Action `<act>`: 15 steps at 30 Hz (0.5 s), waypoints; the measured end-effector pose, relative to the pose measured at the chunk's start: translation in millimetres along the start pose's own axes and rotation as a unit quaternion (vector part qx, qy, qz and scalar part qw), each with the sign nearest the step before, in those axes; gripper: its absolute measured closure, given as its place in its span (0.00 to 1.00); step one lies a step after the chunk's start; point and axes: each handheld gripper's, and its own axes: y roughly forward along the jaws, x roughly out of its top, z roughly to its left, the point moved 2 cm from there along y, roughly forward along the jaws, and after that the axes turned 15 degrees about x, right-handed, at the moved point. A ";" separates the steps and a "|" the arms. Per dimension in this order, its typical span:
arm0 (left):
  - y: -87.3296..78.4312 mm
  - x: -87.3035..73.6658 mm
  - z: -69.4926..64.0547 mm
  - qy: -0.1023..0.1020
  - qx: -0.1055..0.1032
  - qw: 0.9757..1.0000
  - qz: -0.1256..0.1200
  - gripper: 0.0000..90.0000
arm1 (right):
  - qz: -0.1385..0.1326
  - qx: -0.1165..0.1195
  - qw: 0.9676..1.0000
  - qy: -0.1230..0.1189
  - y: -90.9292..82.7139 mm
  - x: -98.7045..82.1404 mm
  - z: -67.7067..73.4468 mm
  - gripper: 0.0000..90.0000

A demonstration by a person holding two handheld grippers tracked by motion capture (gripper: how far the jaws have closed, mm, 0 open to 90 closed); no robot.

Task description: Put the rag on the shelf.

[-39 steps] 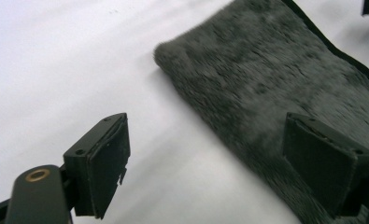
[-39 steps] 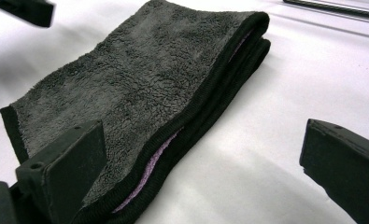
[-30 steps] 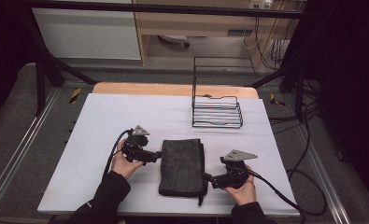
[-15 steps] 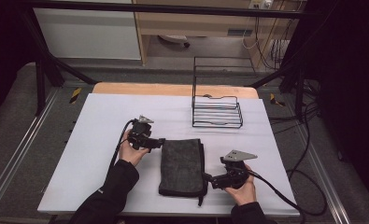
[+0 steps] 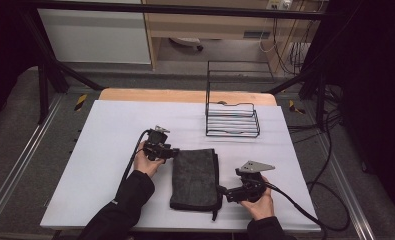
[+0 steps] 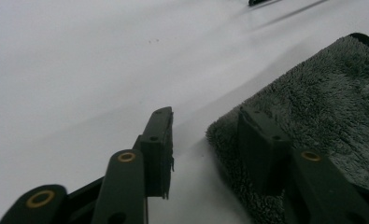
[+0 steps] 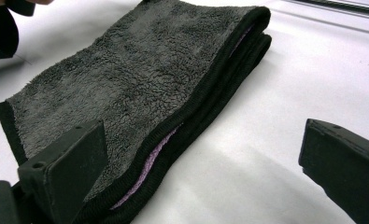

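While the right gripper [image 5: 228, 194] rests spread at the near right corner of the dark grey folded terry towel [image 5: 195, 177], mid-table near the front edge, the left gripper [image 5: 171, 153] has shifted to the towel's far left corner; its jaws have just been closing, one pad on the pile, not yet pinching.

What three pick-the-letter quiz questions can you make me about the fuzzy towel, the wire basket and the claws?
1. Where is the wire basket?
A. behind the towel, farther from the person
B. on top of the towel
C. on the floor

2. What colour peeks out between the towel's folds?
A. yellow
B. purple
C. red

3. How does the right claw stand?
A. squeezed shut
B. lying upside down in the basket
C. open wide

Answers:
1. A, the high view shows it beyond the towel.
2. B, a purple strip shows along the folded edge.
3. C, a broad gap separates its two jaws.
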 end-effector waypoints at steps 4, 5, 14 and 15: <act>3.7 -3.9 -2.4 -0.004 -0.010 1.000 0.006 0.68 | 0.003 0.001 1.000 0.001 0.1 -0.1 -0.3 0.02; 3.7 -5.0 -2.9 -0.005 -0.014 1.000 0.007 0.69 | 0.002 0.001 1.000 0.001 0.2 -0.1 -0.4 0.03; 5.0 -10.0 -8.9 -0.003 -0.020 1.000 0.008 0.79 | -0.009 0.004 1.000 0.007 -0.7 2.8 -2.3 0.06; 5.0 -10.4 -9.7 -0.003 -0.019 1.000 0.007 0.80 | -0.012 0.004 1.000 0.013 -1.0 3.4 -2.4 0.07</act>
